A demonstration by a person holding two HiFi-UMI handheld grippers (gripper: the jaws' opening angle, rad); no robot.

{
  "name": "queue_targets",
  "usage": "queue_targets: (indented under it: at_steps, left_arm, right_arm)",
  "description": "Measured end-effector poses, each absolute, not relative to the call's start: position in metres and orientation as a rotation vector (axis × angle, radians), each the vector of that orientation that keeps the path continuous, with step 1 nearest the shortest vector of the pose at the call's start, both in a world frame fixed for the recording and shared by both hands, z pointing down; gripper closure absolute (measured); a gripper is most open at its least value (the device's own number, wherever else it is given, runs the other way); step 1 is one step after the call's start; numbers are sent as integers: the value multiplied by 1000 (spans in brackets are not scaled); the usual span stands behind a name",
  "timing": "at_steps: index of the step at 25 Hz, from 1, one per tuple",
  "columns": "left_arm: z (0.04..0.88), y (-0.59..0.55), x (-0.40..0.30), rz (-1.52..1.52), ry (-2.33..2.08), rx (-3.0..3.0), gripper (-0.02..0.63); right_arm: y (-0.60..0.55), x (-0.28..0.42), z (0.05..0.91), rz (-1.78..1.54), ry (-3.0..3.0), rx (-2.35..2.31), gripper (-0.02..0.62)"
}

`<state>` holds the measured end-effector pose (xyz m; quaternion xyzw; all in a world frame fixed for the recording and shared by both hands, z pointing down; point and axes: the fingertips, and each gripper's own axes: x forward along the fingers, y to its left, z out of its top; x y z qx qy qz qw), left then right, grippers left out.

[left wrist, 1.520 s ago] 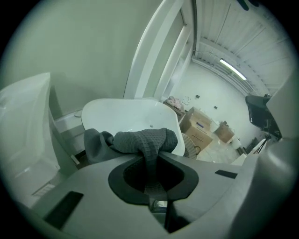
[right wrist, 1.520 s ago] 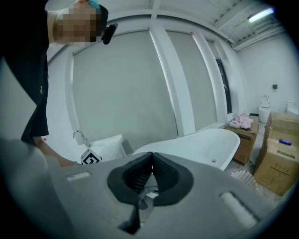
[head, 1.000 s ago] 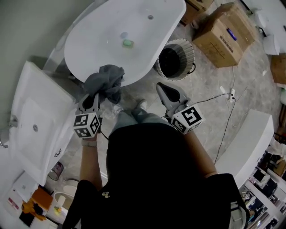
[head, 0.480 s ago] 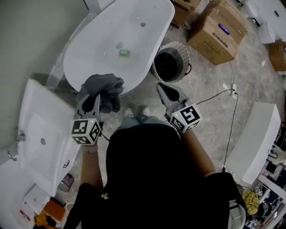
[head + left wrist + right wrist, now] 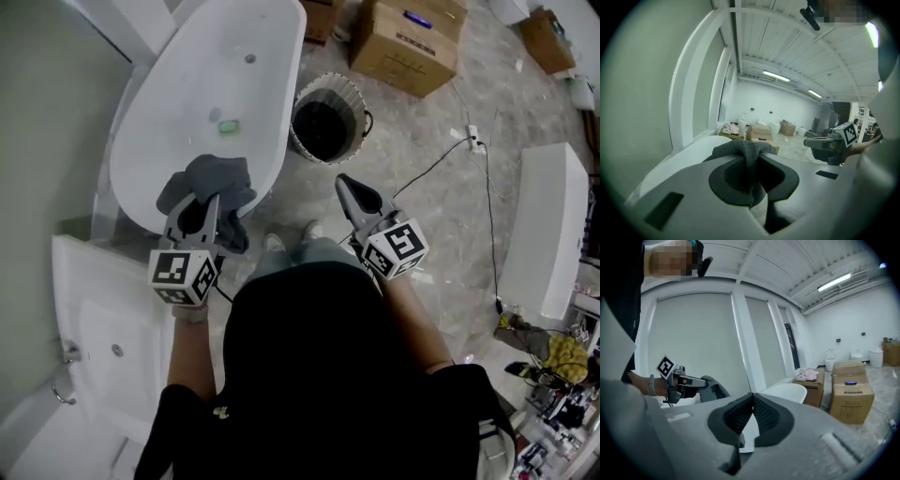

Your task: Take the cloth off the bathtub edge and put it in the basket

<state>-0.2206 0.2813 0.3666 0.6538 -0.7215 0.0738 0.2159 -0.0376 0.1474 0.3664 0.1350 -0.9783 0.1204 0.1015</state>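
Left gripper (image 5: 212,201) jaws are clamping the grey cloth (image 5: 199,178), bunched at the tips. Right gripper (image 5: 343,182) jaws are sitting closed, empty. Basket (image 5: 354,94) is sitting ahead-right. The pinch is probably shallow: dangling folds catching the bathtub (image 5: 178,103) rim could strip it.

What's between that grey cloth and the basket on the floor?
In the head view, only the bathtub rim and a strip of floor separate the cloth from the basket.
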Motion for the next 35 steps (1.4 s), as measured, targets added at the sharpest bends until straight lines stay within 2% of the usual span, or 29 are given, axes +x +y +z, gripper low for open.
queue_targets:
  at_steps: [8, 21, 35]
  left_arm:
    - [347, 192, -166, 202, -1907, 1969, 561]
    - [353, 12, -70, 218, -1918, 1926, 563]
    - [366, -141, -24, 279, -1795, 2069, 563]
  right_arm:
    - [93, 27, 367, 395, -2879, 576, 600]
    - [-81, 127, 380, 428, -2904, 578, 600]
    - [-179, 153, 391, 457, -2897, 644, 600]
